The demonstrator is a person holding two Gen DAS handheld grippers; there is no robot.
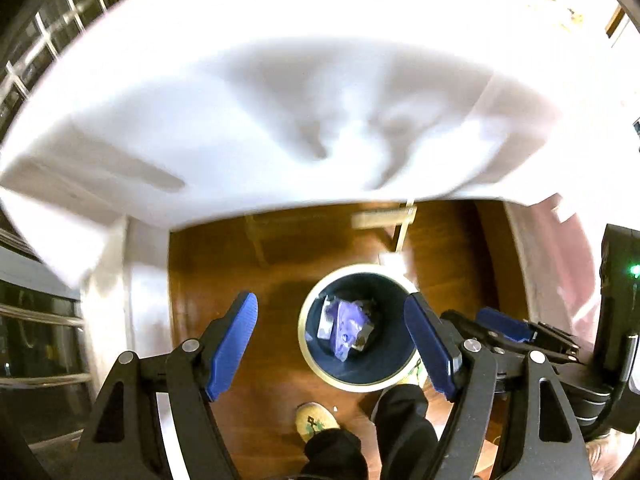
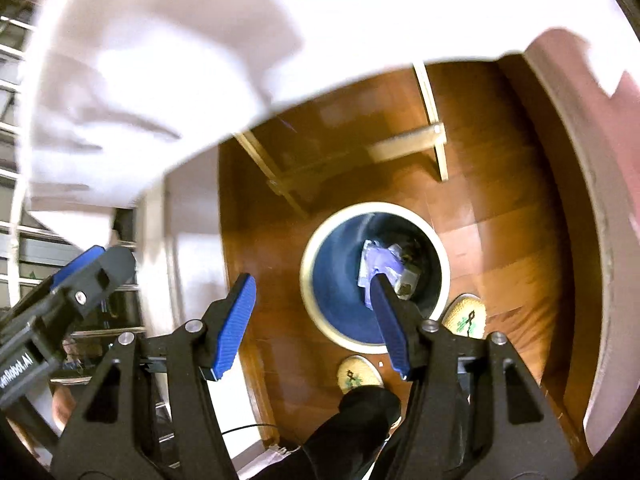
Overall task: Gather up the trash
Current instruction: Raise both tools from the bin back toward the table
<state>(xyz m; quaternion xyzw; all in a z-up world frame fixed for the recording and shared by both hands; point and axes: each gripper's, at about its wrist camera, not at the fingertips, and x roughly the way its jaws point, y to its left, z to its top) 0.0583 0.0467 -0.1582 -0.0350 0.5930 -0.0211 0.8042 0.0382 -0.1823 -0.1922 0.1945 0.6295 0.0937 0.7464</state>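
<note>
**Grippers spread above the bin, nothing held**

Left gripper [image 1: 330, 350]: blue pads spread wide, nothing between them, pointing steeply down at the floor. Right gripper [image 2: 316, 324]: pads likewise spread and empty, also aimed downward; in the left wrist view its blue pads showed just beside the left one, to the right.

Bin [image 1: 404, 378]: round, dark blue inside with a pale rim, standing upright on the wooden floor [image 1: 240, 256]. It lay below and slightly ahead of both grippers, well apart from them. In the right wrist view the right pad crossed the bin's mouth; in the left wrist view the bin sat framed between the pads.

Trash [image 1: 346, 326]: purple and silver wrappers lying crumpled at the bottom of the bin, long axis roughly along the line each gripper pointed. Judged already deposited.

Worktop [image 1: 280, 120]: covered in a white cloth, blurred, its near edge overhanging the floor just beyond the bin and filling the upper half of both views. What remained on it could not be told from these views.

Surroundings: a light wooden frame [image 2: 434, 140] stood beyond the bin under the worktop; the person's slippers [image 2: 358, 374] and dark trouser leg stood just beside the bin's near rim.

Judgement: the next reach would go up and forward over the worktop edge; room above the bin was open, the cloth edge being the nearest obstacle.
</note>
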